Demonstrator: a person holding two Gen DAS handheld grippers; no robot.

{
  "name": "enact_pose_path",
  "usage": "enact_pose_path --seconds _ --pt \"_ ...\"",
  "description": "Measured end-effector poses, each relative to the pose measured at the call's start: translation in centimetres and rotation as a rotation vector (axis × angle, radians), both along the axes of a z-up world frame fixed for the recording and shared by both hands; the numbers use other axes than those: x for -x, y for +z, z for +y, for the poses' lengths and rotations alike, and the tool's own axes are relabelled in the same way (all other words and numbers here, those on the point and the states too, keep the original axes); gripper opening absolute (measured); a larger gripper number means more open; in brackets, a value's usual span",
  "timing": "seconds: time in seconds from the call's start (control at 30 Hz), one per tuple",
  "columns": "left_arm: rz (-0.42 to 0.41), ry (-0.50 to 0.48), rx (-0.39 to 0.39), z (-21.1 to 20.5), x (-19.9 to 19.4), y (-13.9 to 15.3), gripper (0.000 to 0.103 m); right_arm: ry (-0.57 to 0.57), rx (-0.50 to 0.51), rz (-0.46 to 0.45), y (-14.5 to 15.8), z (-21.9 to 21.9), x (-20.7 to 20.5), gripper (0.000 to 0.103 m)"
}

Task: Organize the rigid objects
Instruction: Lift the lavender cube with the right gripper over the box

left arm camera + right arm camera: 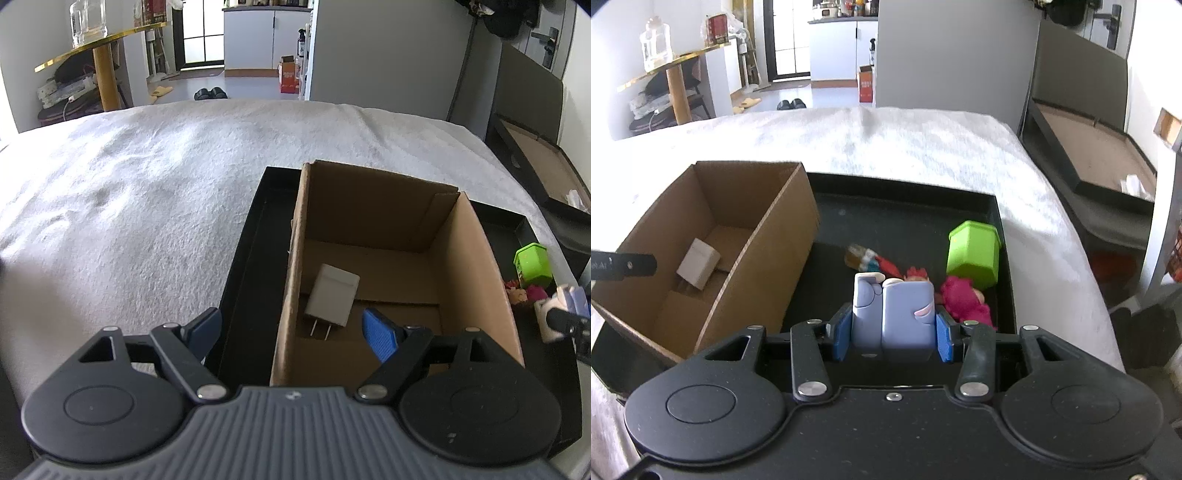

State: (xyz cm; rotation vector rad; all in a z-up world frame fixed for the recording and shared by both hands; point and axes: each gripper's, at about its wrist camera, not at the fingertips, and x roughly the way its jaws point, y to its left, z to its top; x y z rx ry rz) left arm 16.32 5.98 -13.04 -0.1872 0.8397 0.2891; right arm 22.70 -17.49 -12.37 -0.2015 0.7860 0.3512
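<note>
An open cardboard box [476, 254] stands in a black tray [255, 236] on a white bed cover. A white plug charger [332, 295] lies on the box floor; it also shows in the right wrist view [698, 263]. My left gripper [291, 328] is open and empty, its jaws straddling the box's left wall. My right gripper [892, 330] is shut on a lilac-blue toy figure [892, 314] above the tray [908, 218], to the right of the box [768, 251]. The toy also shows at the right edge of the left wrist view [565, 306].
In the tray lie a green plastic cup [975, 254] on its side, a pink-haired doll [964, 299], a red-haired figure [916, 274] and a small brown-and-red toy [862, 256]. A dark flat case [1108, 162] leans off the bed's right side. A gold round table [672, 66] stands beyond the bed.
</note>
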Motion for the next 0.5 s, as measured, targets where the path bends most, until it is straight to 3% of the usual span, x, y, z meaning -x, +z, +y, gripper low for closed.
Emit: enact_pose_path --seconds 0.27,0.5 --pt "-0.039 -0.009 -0.021 -0.4 0.7 0.0 0.076 0.031 0.018 -0.045 1.1 1.6 -0.1 0.044" --pt "-0.047 -0.010 -0.026 -0.4 0.6 -0.2 0.057 0.099 0.035 -0.094 2.3 4.3 -0.2 0.044"
